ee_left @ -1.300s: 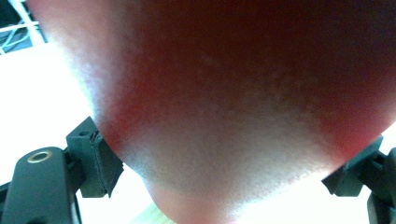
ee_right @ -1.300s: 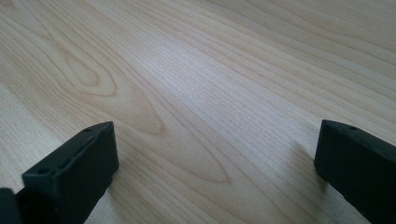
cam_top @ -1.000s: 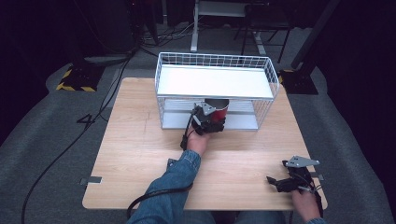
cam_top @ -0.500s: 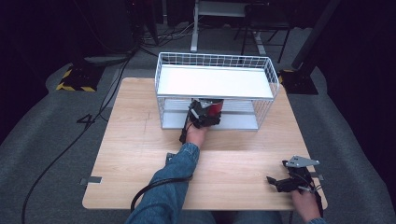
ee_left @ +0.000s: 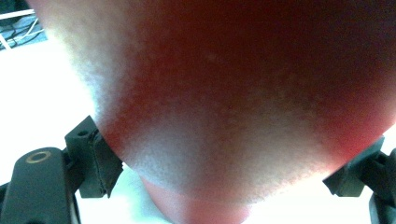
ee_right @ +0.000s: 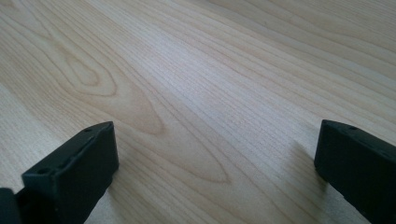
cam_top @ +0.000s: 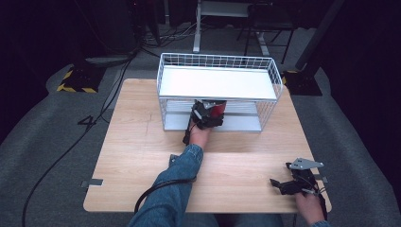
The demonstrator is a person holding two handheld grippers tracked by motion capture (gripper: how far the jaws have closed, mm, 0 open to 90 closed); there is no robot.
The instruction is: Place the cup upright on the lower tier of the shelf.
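I count: grippers 2, left gripper (cam_top: 206, 115) and right gripper (cam_top: 289, 184) | red can (cam_top: 216, 109) 1 | wire rack (cam_top: 217, 90) 1 | table (cam_top: 142, 156) 1

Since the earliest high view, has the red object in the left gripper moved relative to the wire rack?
Yes. The red object has gone from in front of the wire rack to under its top shelf, carried by the left gripper.

Overhead forward-down — two close jaw-level views
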